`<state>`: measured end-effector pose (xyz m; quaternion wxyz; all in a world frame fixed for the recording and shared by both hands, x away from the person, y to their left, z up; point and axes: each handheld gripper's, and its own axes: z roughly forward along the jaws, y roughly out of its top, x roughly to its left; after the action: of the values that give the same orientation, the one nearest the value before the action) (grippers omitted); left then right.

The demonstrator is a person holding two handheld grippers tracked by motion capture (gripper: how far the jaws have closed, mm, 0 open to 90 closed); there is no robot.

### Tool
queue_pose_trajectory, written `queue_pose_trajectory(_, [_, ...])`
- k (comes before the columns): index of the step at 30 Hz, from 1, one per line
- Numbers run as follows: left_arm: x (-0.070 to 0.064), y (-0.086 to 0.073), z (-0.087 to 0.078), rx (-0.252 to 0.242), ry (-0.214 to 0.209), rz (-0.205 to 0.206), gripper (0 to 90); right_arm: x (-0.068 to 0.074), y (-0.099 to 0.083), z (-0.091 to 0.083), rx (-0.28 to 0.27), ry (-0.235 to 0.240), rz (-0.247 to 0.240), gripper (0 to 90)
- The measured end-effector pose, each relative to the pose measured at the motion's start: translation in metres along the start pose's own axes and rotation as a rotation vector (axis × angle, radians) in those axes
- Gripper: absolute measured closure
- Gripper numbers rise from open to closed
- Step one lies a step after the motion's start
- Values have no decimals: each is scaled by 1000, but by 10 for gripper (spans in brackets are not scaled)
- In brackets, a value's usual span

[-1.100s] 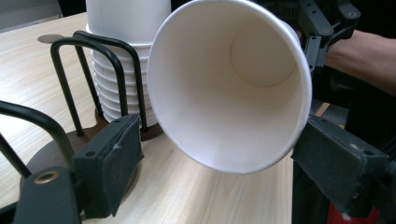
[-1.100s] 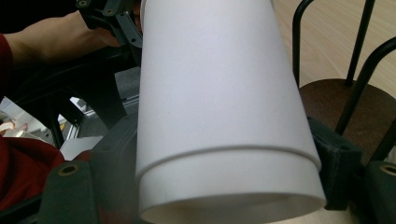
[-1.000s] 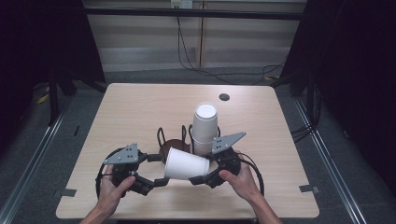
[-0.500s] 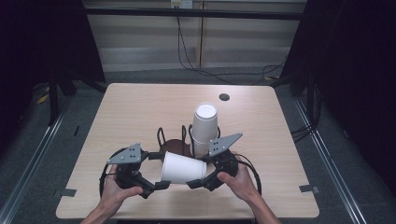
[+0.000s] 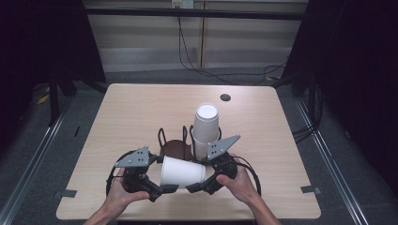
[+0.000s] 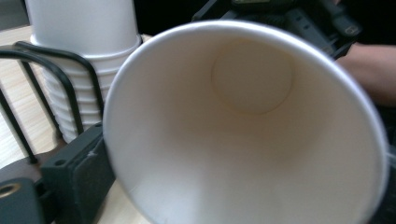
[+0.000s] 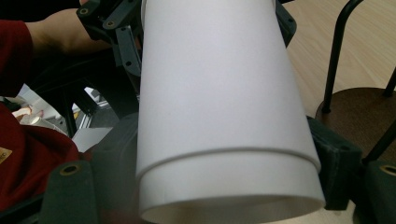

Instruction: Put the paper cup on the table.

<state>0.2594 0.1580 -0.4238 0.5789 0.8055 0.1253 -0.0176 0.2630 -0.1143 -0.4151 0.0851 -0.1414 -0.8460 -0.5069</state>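
A white paper cup (image 5: pixel 183 172) lies on its side above the table's front edge, its mouth toward my left gripper (image 5: pixel 162 186). My right gripper (image 5: pixel 201 183) is shut on its narrow end, and in the right gripper view the jaws flank the cup (image 7: pixel 219 93) on both sides. The left gripper view looks straight into the cup (image 6: pixel 243 140). One left finger (image 6: pixel 70 177) stands just outside the rim and the other is hidden. I cannot tell whether the left jaws press on the cup.
A black wire cup rack with a brown base (image 5: pixel 174 149) stands just behind the grippers. It holds a tall stack of white cups (image 5: pixel 206 124) in its right slot. A dark round hole (image 5: pixel 225 97) lies farther back on the wooden table (image 5: pixel 136 112).
The right gripper has carried the cup slightly left and toward the person. The left gripper has closed in, so its jaws now sit at the cup's rim.
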Motion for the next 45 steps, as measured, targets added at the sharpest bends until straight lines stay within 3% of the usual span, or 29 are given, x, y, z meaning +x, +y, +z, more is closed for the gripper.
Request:
queue_pose_trajectory(7, [-2,1,-1,-31,-5,9,44,1,0,0,9,13,-10,239])
queue_pose_trajectory(16, [1,2,-6,-18,-44,1,116,0,-1,0,17,23,-4,245])
queue_pose_trajectory(22, [-1,2,-7,-11,-54,2,157,-1,-2,2,15,7,4,200])
queue_pose_trajectory(35, [-2,5,-10,23,-15,-7,156,-3,-3,0,12,-6,22,160])
queue_pose_trajectory(45, [-3,5,-11,64,-2,-33,156,-2,-4,-5,-4,-49,19,150])
